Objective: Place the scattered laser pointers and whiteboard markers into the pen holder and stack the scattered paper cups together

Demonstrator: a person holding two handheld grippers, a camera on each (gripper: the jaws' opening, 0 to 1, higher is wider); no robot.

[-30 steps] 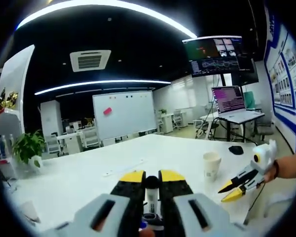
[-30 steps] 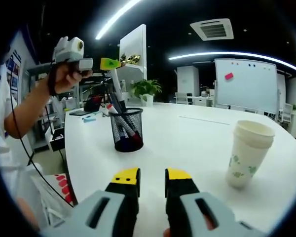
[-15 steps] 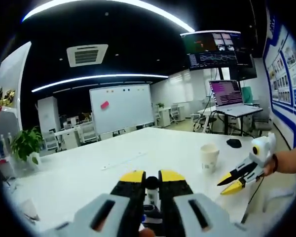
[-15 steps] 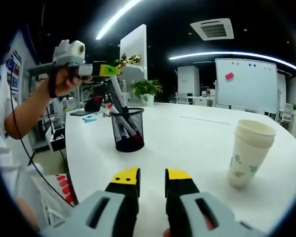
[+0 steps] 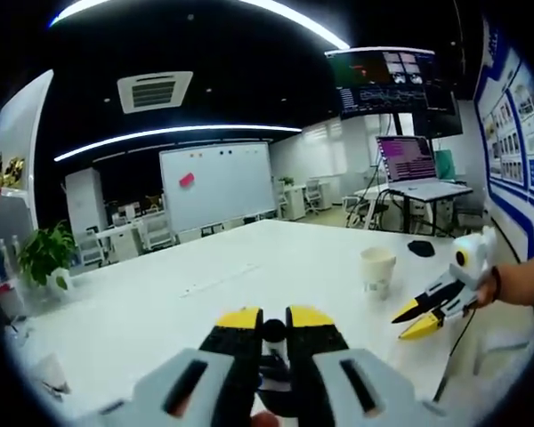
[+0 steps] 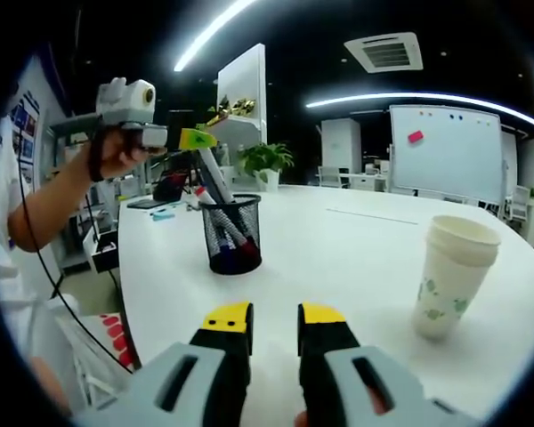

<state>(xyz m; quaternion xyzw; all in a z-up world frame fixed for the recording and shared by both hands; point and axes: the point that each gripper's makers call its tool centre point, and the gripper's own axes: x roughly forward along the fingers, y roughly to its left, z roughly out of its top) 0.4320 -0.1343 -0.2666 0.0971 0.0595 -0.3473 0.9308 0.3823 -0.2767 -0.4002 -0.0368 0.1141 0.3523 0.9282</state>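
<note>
A black mesh pen holder point(image 6: 231, 233) with several markers in it stands on the white table point(image 6: 338, 258). Above it my left gripper point(image 6: 196, 140), held in a hand, is shut on a white whiteboard marker point(image 6: 215, 178) that slants down, its lower end at the holder's rim. In the left gripper view the same marker point(image 5: 272, 342) sits between my shut jaws point(image 5: 274, 318). A paper cup point(image 6: 449, 276) with a green print stands upright at the right, also seen as the paper cup point(image 5: 376, 269). My right gripper point(image 6: 275, 316) hovers open over the near table, empty, and appears as the right gripper point(image 5: 420, 318).
A person's arm point(image 6: 53, 200) reaches in from the left. A potted plant point(image 6: 265, 163) and a whiteboard point(image 6: 445, 147) stand beyond the table. A laptop point(image 5: 411, 169) sits on a far desk. A dark mouse point(image 5: 424, 249) lies past the cup.
My left gripper has come down a little with the marker, bringing its lower end to the holder's rim. The right gripper and the cup have stayed put.
</note>
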